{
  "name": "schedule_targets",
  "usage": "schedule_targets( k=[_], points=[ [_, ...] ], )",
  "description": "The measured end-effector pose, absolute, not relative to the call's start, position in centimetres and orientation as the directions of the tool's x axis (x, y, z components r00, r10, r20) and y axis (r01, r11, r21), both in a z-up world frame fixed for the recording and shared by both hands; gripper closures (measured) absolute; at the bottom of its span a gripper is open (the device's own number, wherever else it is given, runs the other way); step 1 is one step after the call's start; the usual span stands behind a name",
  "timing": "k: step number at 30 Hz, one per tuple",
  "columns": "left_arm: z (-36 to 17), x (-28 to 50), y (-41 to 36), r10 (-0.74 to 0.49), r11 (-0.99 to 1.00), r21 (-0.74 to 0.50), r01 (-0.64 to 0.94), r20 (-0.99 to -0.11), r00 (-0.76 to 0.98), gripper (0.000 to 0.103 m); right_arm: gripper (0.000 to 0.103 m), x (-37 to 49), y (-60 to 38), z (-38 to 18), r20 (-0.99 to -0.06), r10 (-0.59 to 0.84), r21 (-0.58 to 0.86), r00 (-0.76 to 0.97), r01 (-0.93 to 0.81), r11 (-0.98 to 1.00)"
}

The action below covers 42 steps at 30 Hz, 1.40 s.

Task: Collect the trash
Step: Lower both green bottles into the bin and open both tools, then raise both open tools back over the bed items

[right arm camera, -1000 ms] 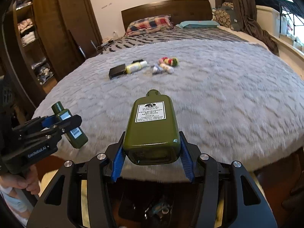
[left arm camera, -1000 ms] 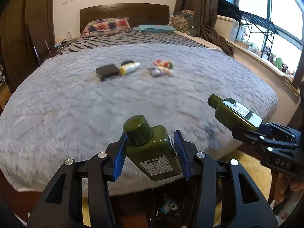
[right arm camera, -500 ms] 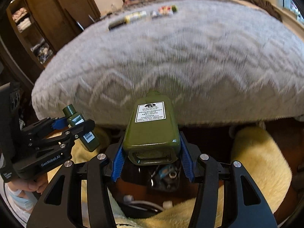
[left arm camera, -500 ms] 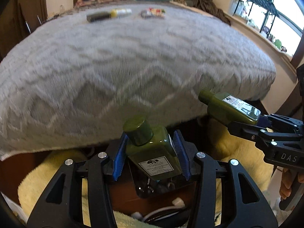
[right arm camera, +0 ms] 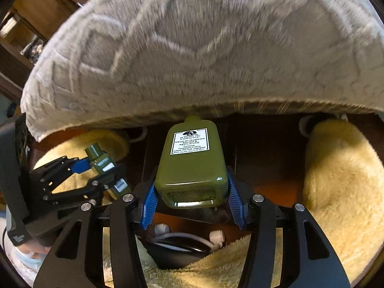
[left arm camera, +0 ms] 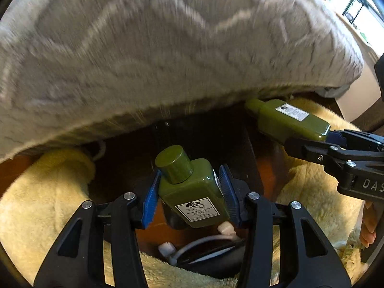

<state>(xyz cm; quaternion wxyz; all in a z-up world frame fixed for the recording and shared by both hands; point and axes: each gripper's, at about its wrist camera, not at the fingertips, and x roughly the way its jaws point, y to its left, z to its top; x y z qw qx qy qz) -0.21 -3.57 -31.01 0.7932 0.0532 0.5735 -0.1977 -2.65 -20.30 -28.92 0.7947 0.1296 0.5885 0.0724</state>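
- Left wrist view: left gripper (left arm camera: 189, 192) low in the centre of the frame, blue-padded jaws pinching a small green bottle (left arm camera: 192, 192) by its sides, round cap toward the upper left, white label facing the camera.
- Same view, right of frame: right gripper (left arm camera: 312, 141) reaching in from the right edge, jaws clamped on the base end of a larger green bottle (left arm camera: 288, 120), its cap pointing to the upper left under the blanket's edge.
- Right wrist view: larger green bottle (right arm camera: 192, 158) in the centre, squeezed between the blue pads near its base, base toward the camera, label up, cap at the far end.
- Right wrist view, lower left of frame: left gripper (right arm camera: 96, 168) gripping the small green bottle (right arm camera: 103, 163), tilted.
- Below the jaws in both views: dark bin (right arm camera: 172, 252) with a white cord (right arm camera: 182, 237) and white plugs inside.
- Around the bin: yellow fluffy rug (right arm camera: 336, 180), at both sides and along the bottom.
- Across the top of both frames: grey patterned blanket (right arm camera: 204, 48) on the bed, blurred.
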Motion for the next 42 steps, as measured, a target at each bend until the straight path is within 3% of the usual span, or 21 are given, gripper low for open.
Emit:
schedule_targets(
  k=[9, 11, 17, 19, 25, 42],
  points=[
    [-34.2, 0.2, -4.1, -0.24, 0.916, -0.156, 0.371, -0.952, 0.191, 0.057, 0.049, -1.1, -19.5, -30.8, -0.93, 0.277, 0.298, 0.24, 0.058, 0.953],
    [-34.4, 0.4, -4.1, -0.235, 0.917, -0.153, 0.369, -0.954, 0.187, 0.046, 0.048, -0.8, -19.8, -31.0, -0.93, 0.281, 0.304, 0.238, 0.068, 0.95],
    [-33.7, 0.6, -4.0, -0.23, 0.921, -0.146, 0.361, -0.952, 0.2, 0.034, 0.038, -0.1, -20.9, -30.2, -0.92, 0.273, 0.311, 0.282, 0.1, 0.945],
    [-32.9, 0.6, -4.0, -0.229, 0.923, -0.142, 0.357, -0.95, 0.214, 0.031, 0.037, -0.2, -21.3, -29.7, -0.919, 0.262, 0.305, 0.295, 0.109, 0.946],
    [-30.3, 0.6, -3.2, -0.236, 0.925, -0.13, 0.357, -0.934, 0.27, 0.018, 0.02, -0.6, -22.3, -27.1, -0.906, 0.209, 0.271, 0.367, 0.128, 0.954],
    [-16.2, 3.5, -0.8, -0.235, 0.943, -0.043, 0.331, -0.789, 0.568, 0.013, 0.016, 2.8, -26.2, -13.6, -0.744, 0.034, 0.156, 0.667, 0.124, 0.98]
  ],
)
